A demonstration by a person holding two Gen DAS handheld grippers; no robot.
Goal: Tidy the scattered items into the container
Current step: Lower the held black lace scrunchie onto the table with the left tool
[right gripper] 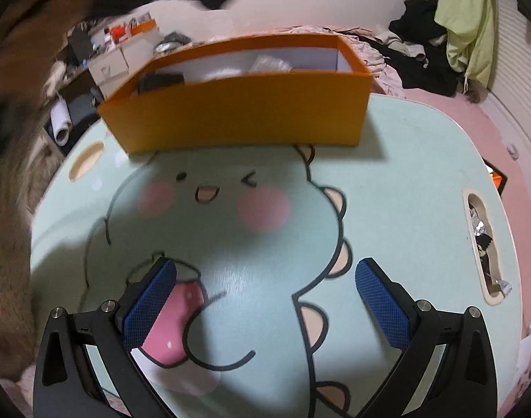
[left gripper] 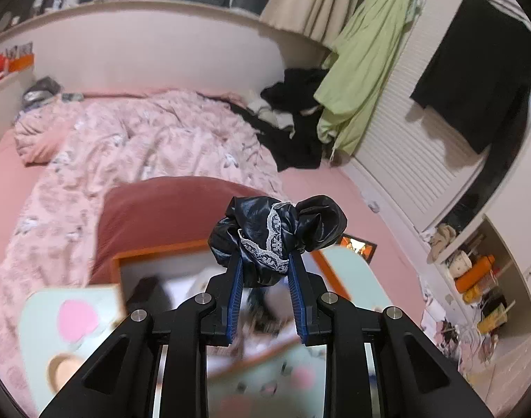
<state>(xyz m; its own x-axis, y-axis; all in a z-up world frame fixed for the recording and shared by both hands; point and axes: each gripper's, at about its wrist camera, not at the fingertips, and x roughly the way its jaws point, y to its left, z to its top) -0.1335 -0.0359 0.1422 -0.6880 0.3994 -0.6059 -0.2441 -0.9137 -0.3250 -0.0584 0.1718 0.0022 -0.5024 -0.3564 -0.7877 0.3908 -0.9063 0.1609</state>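
Pink quilt with a printed pattern (left gripper: pixel 133 146) fills the left of my left wrist view, rumpled across the bed. Moving right, the orange rectangular cardboard box (left gripper: pixel 154 255) sits below my left gripper (left gripper: pixel 264 261), its white interior blurred — contents unreadable from here. My left gripper is clamped narrow on a black satin scrunchie with white lace trim (left gripper: pixel 277 226), which bulges above the blue pads (left gripper: pixel 235 299) and hangs over the box opening. Further right, a green garment (left gripper: pixel 363 69) and a black one (left gripper: pixel 481 69) hang against white slatted doors.

Right wrist view, left to right: a blurred forearm (right gripper: pixel 7 209) at the edge, then the mint-green table printed with a cartoon dinosaur (right gripper: pixel 405 174). The same orange box (right gripper: pixel 237 111) stands at the table's far side. My right gripper (right gripper: pixel 265 275) is spread wide, nothing between its fingers — it hovers over the tabletop, near side.
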